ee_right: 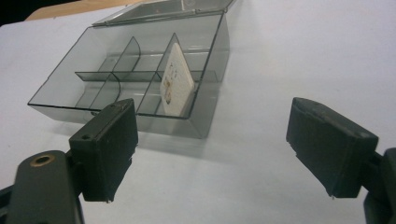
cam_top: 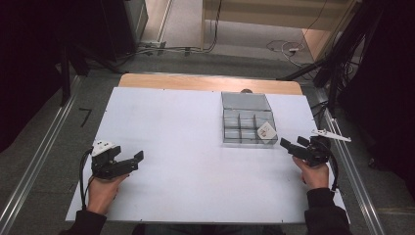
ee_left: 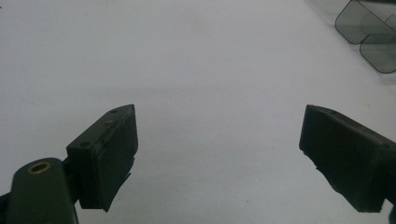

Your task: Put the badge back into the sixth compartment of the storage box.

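A clear grey plastic compartment box [cam_top: 246, 120] lies on the white table top [cam_top: 186, 142] at the right, its lid folded back. A white card-like piece [cam_top: 266, 132] leans tilted in the box's front right compartment, also seen in the right gripper view as the white piece [ee_right: 175, 81] inside the box [ee_right: 116, 70]. My right gripper [cam_top: 289, 146] rests just right of the box's near corner, jaws wide apart and empty. My left gripper [cam_top: 137, 159] lies near the table's left front, open with nothing between its jaws; a corner of the box [ee_left: 369, 28] shows far off.
A wooden strip [cam_top: 210, 82] borders the table's far edge. Cables [cam_top: 288, 48] lie on the floor beyond. Metal rails [cam_top: 39, 156] run along both sides of the table.
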A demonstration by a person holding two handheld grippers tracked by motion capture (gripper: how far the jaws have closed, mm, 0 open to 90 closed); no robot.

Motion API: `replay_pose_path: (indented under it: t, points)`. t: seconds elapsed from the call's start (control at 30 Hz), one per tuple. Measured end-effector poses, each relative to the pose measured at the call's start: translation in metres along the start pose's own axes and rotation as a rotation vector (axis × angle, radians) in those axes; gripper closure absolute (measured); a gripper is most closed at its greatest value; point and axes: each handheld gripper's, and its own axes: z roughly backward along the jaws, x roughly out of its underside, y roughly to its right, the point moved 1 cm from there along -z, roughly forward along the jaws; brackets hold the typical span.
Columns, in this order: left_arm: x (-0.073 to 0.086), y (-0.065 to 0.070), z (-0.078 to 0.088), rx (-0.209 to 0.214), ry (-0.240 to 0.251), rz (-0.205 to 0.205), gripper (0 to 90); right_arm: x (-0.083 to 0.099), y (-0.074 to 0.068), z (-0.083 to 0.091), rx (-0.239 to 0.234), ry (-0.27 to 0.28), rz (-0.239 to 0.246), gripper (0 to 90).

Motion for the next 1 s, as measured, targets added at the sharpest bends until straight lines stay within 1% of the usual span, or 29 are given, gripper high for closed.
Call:
replay_pose_path:
  t: [0.1,0.23,0.47,0.6,0.77,0.87,1.0]
  points:
    - [0.001,-0.003,0.000,-0.013,0.001,0.000,12.4,0.001,0.003,0.003,0.007,0.002,-0.005,14.9]
    - [0.001,-0.006,0.001,-0.016,0.008,0.016,12.4,0.003,0.007,0.008,0.014,0.010,-0.005,14.9]
    - [0.001,-0.009,0.002,-0.035,0.011,0.015,12.4,0.007,0.012,0.015,0.025,0.014,-0.010,14.9]
    - [0.001,-0.012,0.001,-0.045,0.007,0.021,12.4,0.009,0.013,0.018,0.029,0.016,-0.009,14.9]
    - [0.001,-0.012,0.002,-0.048,0.011,0.021,12.4,0.011,0.015,0.024,0.031,0.027,-0.013,14.9]
    - [0.001,-0.012,0.001,-0.050,0.008,0.017,12.4,0.013,0.017,0.027,0.039,0.023,-0.012,14.9]
    - [0.001,-0.011,0.002,-0.047,0.015,0.017,12.4,0.016,0.019,0.031,0.041,0.026,-0.015,14.9]
